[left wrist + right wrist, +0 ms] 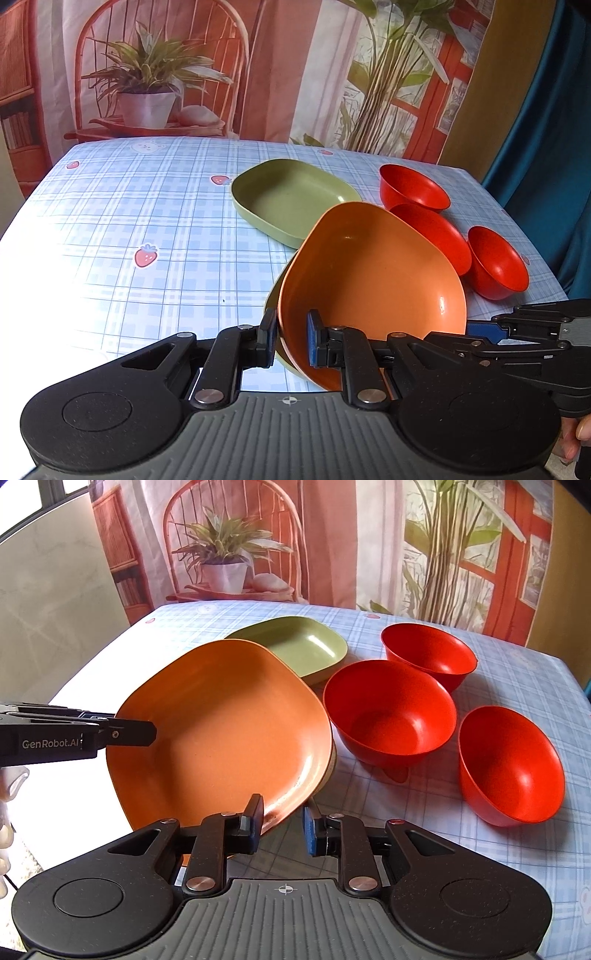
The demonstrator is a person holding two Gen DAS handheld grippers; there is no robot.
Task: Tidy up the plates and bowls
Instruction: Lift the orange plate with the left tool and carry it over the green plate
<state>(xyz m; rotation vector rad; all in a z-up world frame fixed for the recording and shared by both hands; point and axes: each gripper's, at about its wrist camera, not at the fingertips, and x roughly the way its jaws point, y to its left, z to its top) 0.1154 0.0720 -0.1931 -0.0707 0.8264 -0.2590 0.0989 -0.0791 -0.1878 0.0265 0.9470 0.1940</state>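
Left wrist: orange plate [373,273] glossy, rounded-square, tilted.

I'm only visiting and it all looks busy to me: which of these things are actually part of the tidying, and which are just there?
Part of the job:
orange plate, held at its rim by the left claw
green plate
another plate under the orange one
three red bowls
right claw

Just there:
checked tablecloth
printed backdrop

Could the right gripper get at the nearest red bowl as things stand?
Probably yes: the right gripper is open beside the orange plate, and the nearest red bowl sits uncovered to its right with only bare tablecloth between.
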